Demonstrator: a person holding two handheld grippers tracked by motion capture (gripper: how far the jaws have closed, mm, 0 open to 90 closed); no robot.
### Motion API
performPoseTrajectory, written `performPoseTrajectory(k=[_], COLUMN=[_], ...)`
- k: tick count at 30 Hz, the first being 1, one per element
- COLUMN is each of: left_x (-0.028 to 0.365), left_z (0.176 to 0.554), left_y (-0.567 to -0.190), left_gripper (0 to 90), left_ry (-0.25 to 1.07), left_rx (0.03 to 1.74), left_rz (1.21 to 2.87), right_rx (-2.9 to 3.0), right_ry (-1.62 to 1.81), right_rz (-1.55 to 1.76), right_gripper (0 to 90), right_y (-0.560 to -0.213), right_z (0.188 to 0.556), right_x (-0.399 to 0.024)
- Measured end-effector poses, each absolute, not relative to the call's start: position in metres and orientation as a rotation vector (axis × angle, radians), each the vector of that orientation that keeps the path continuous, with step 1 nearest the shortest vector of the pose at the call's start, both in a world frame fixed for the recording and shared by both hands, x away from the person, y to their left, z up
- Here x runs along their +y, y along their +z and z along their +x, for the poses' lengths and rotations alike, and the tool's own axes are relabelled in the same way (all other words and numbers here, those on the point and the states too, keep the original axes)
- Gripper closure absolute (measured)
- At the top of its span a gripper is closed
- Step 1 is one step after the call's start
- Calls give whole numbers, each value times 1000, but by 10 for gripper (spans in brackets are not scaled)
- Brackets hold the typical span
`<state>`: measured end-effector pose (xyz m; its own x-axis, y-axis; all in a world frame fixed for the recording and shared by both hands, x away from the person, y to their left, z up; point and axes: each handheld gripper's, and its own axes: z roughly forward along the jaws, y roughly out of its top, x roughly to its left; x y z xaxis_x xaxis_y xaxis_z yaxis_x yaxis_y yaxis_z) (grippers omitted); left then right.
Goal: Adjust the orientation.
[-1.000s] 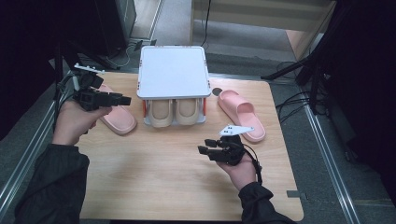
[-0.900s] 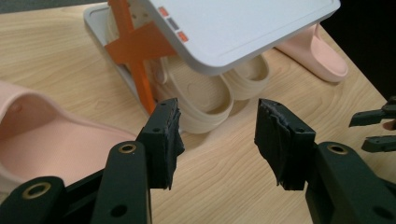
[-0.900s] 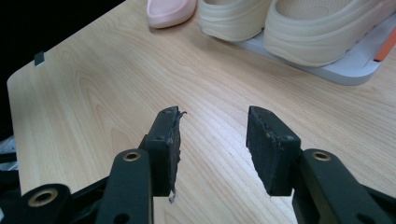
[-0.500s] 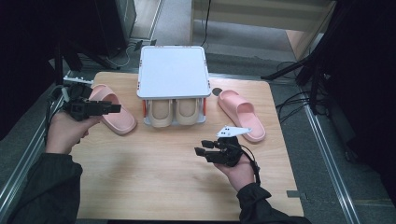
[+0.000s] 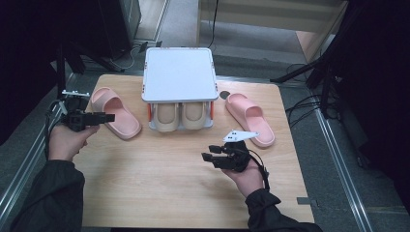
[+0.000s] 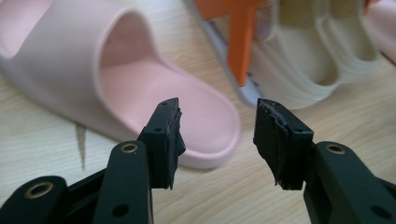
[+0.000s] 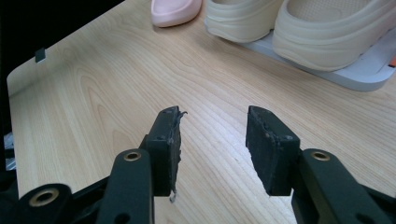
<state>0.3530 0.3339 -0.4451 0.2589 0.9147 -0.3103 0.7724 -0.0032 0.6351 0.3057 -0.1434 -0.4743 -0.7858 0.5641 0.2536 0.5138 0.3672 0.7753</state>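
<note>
The left gripper (image 5: 104, 117) hangs just left of the rack (image 5: 179, 72), its jaws apart and empty after closing a little, aimed at the heel end of the left pink slipper (image 5: 114, 111), which lies on the wooden table (image 5: 159, 193) beside the rack. This looks like the approach to a pick: next the jaws must straddle the slipper's edge and close. The right gripper (image 5: 208, 156) waits in front of the rack, open and empty. Dark floor and cables surround the table.
</note>
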Motion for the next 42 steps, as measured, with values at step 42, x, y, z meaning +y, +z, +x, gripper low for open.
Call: performPoseTrajectory(k=[42], left_x=[365], left_z=[415], left_y=[-503], left_gripper=[532], left_ry=[373], left_rx=[1820], left_rz=[1747], right_rx=[2411], right_ry=[1340], right_rz=[1143], right_gripper=[523], right_y=[-477], right_z=[284], right_x=[-182])
